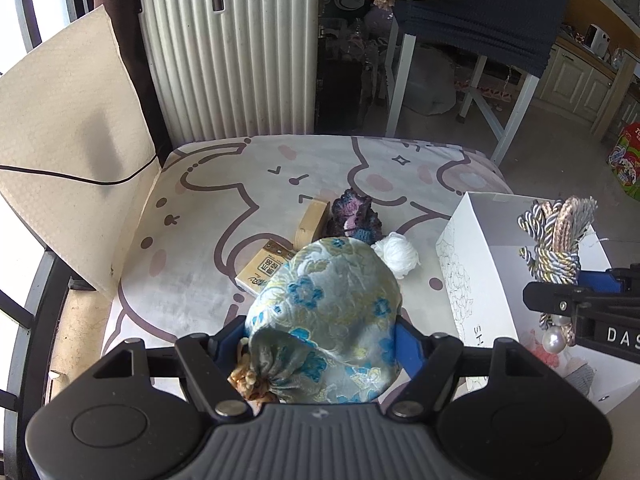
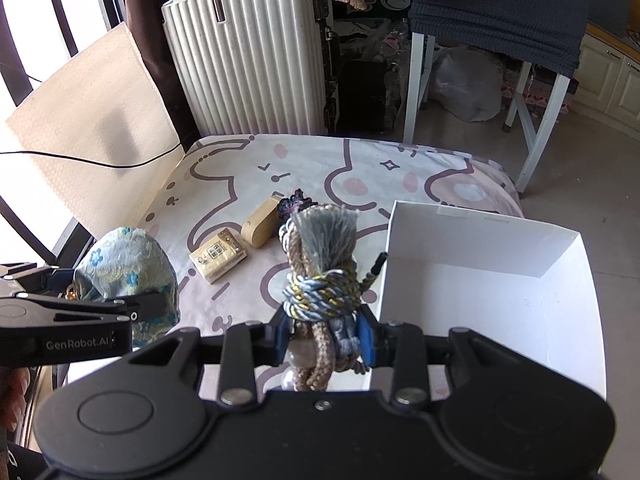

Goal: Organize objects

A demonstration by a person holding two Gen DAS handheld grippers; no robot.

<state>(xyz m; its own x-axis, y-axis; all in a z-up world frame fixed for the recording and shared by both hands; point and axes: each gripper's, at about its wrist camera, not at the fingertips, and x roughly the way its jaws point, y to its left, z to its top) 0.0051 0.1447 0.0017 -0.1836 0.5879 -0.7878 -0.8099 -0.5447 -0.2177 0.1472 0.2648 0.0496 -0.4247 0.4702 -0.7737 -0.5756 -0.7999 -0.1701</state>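
My left gripper (image 1: 320, 340) is shut on a blue floral brocade pouch (image 1: 328, 320) and holds it above the cartoon-print mat (image 1: 200, 280); the pouch also shows in the right wrist view (image 2: 128, 268). My right gripper (image 2: 326, 336) is shut on a bundle of twisted cord with tassels (image 2: 320, 272), held at the left wall of the white box (image 2: 480, 300). In the left wrist view the bundle (image 1: 556, 240) hangs over the box (image 1: 472, 264). On the mat lie a tan packet (image 2: 218, 256), a wooden block (image 2: 262, 222), a dark crochet piece (image 2: 294, 202) and a white yarn ball (image 1: 398, 256).
A ribbed white suitcase (image 2: 248, 56) stands behind the mat. A beige board (image 1: 60, 160) with a black cable leans at the left. A white-legged table with a dark cloth (image 2: 500, 12) stands at the back right. A colourful container (image 1: 626, 160) sits on the floor at the far right.
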